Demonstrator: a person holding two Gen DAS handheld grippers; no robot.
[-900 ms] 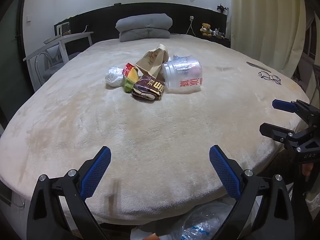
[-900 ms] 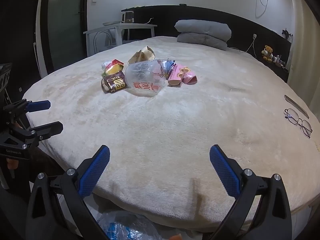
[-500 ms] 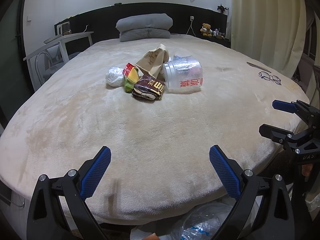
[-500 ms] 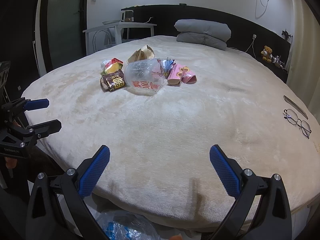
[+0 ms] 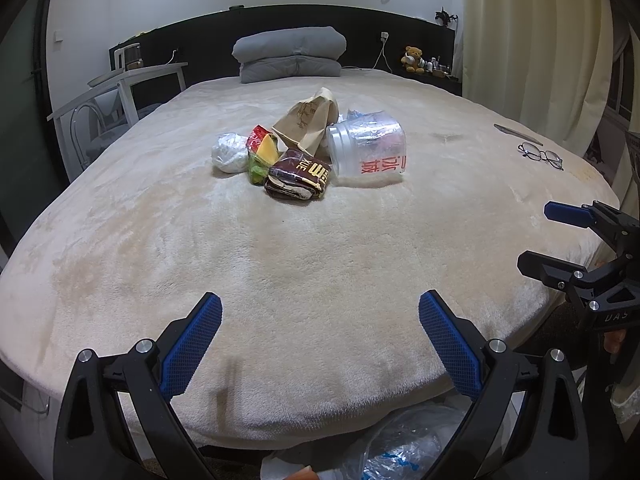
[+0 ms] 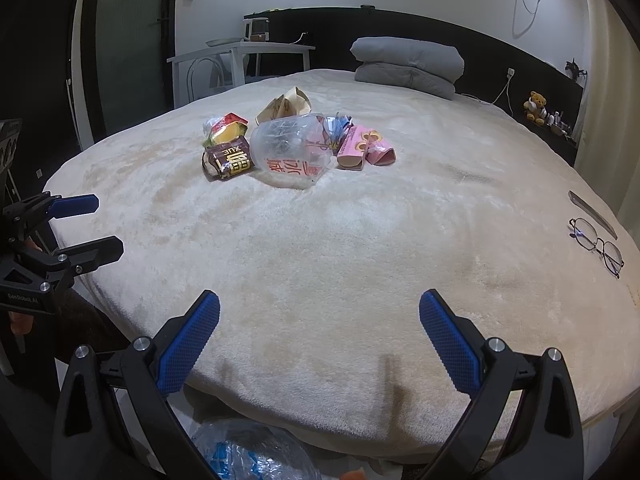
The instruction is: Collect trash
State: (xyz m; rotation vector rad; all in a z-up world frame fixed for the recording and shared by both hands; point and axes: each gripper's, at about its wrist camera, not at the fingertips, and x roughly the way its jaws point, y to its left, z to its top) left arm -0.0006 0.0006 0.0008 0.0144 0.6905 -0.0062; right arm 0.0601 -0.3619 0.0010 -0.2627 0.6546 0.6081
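Two grippers hang over the near edge of the bed [image 5: 320, 264], both with blue pads spread wide and nothing between them: the left gripper [image 5: 320, 332] and the right gripper [image 6: 320, 330]. Each also shows at the side of the other's view, apart from the trash.

The trash sits in one cluster on the middle of the bed, toward the headboard end, well away from both grippers. A clear cup [image 5: 366, 148] with red print lies on its side, touching a brown wrapper [image 5: 298, 178]. Just behind them stands a paper bag [image 5: 308, 122]. A red and yellow packet [image 5: 262, 150] and a white wad [image 5: 229, 152] lie on the cluster's left side. Open blanket lies between the grippers and the pile, with nothing in the way.

Glasses [image 6: 596, 246] lie near the bed's right edge, beside a thin grey strip [image 6: 592, 214]. Folded grey bedding [image 5: 290, 54] rests at the head. A teddy bear [image 5: 413, 58] sits on the shelf beyond the far right corner, and a white table [image 6: 240, 54] stands off the far left corner.

Only the right view shows the pink carton [image 6: 362, 146] and blue scraps behind the cup; the left view hides them. A clear plastic bag [image 5: 408, 444] lies on the floor below the near edge, seen in both views.
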